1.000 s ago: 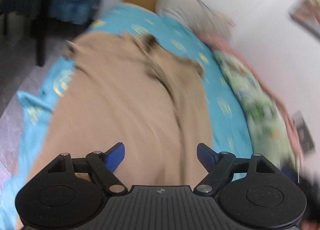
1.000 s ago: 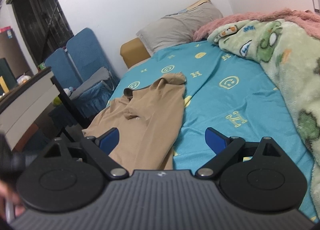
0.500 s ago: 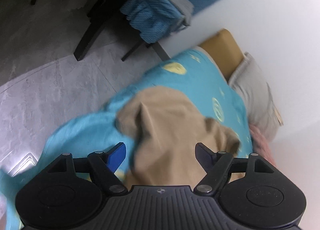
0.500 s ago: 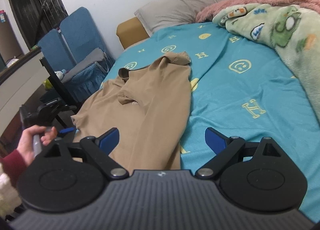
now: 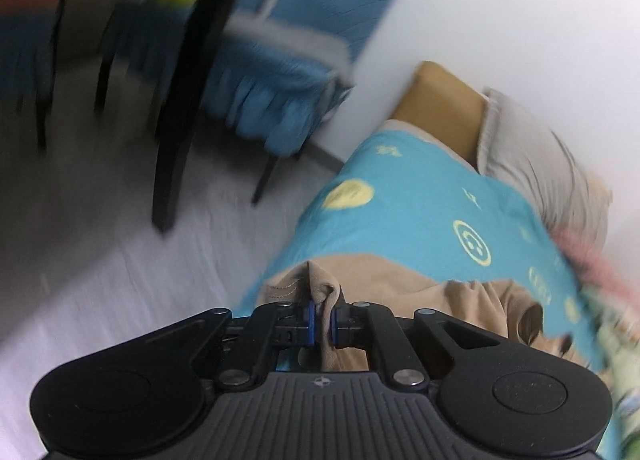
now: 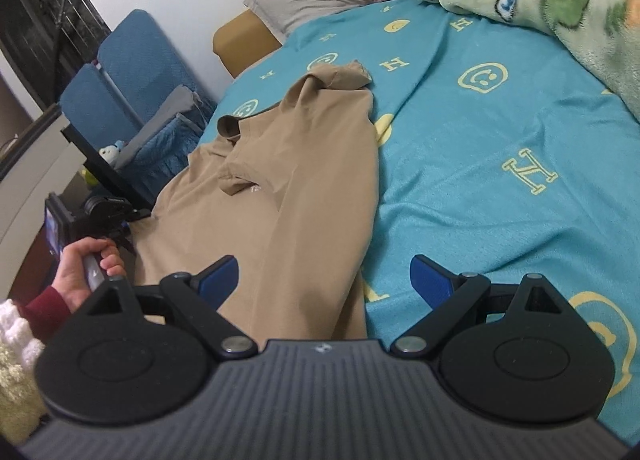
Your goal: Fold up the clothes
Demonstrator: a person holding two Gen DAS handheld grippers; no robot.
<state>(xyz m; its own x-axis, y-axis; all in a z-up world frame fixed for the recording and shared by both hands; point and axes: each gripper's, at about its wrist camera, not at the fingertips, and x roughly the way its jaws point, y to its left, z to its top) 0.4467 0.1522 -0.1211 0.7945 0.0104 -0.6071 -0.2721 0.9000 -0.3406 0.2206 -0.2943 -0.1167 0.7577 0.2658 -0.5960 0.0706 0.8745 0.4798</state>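
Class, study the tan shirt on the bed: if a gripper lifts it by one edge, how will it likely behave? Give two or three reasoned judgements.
Probably floppy: the tan shirt lies in soft folds on the blue sheet and bunches where the left gripper pinches it. Likely light, as thin fabric. It may drape and drag rather than lift flat, so the open right gripper would probably need to support another edge.

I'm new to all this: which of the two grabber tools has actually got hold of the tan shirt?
The left gripper. It is pinched shut on a fold of the tan shirt at the bed's edge, while the right gripper is spread open, empty.
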